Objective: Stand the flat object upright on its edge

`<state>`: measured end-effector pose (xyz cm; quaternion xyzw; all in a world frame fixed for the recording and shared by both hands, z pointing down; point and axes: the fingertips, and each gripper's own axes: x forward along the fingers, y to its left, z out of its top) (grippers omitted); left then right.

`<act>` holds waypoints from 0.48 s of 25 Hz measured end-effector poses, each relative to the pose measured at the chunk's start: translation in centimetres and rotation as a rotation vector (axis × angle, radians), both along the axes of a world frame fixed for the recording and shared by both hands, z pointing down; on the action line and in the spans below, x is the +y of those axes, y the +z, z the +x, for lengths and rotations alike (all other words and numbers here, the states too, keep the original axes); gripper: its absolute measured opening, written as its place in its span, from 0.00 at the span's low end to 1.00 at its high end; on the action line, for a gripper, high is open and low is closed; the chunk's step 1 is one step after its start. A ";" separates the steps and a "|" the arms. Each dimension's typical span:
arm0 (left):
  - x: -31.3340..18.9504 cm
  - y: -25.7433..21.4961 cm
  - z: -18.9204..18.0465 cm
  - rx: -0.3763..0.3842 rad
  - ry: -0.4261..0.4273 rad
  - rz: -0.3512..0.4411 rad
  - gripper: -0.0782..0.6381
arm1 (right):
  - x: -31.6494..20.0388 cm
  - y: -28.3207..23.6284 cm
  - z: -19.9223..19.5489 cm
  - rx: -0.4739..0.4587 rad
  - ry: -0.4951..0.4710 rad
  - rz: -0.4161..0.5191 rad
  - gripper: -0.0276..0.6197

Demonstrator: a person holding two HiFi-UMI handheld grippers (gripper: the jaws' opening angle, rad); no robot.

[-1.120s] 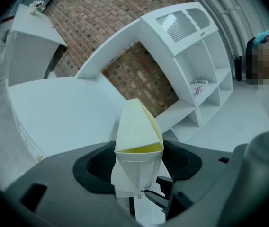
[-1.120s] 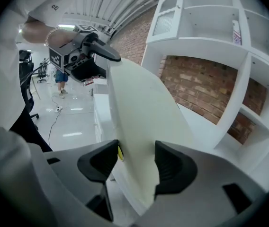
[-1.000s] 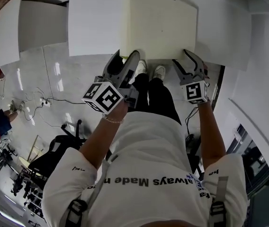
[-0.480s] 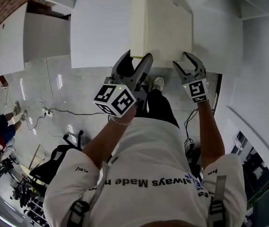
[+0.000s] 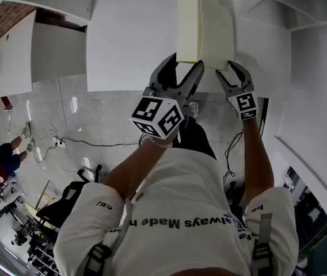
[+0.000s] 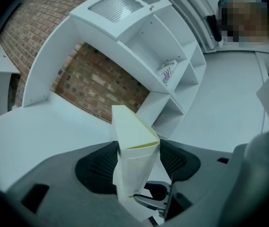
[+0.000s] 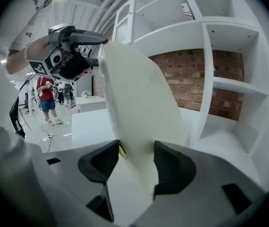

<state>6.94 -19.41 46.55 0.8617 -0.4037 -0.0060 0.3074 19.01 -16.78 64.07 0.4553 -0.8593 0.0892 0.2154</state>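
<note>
The flat object [image 5: 205, 23] is a pale cream slab, held off flat over the white table [image 5: 129, 39] with its thin yellowish side facing me. My left gripper [image 5: 183, 69] grips its near left corner and my right gripper [image 5: 230, 72] its near right corner. In the left gripper view the slab [image 6: 132, 131] sits squeezed between both dark pads of the left gripper [image 6: 137, 162]. The right gripper view shows the slab [image 7: 134, 93] rising tilted from between the pads of the right gripper [image 7: 135, 162]. Both pairs of jaws are closing on it.
White shelving [image 7: 229, 56] with a brick wall behind stands past the table. A second white table [image 5: 11, 50] lies to the left. Cables [image 5: 65, 142] and a chair [image 5: 65, 197] are on the floor, and a person [image 7: 47, 100] stands in the background.
The slab has swung from lying flat on the table to standing steeply, almost on its edge. Both grippers have risen and moved forward with it.
</note>
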 end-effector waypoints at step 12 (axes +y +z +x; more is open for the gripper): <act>-4.9 -0.9 6.5 -0.059 0.103 0.113 0.50 | -5.0 0.6 4.3 -0.072 0.116 -0.001 0.39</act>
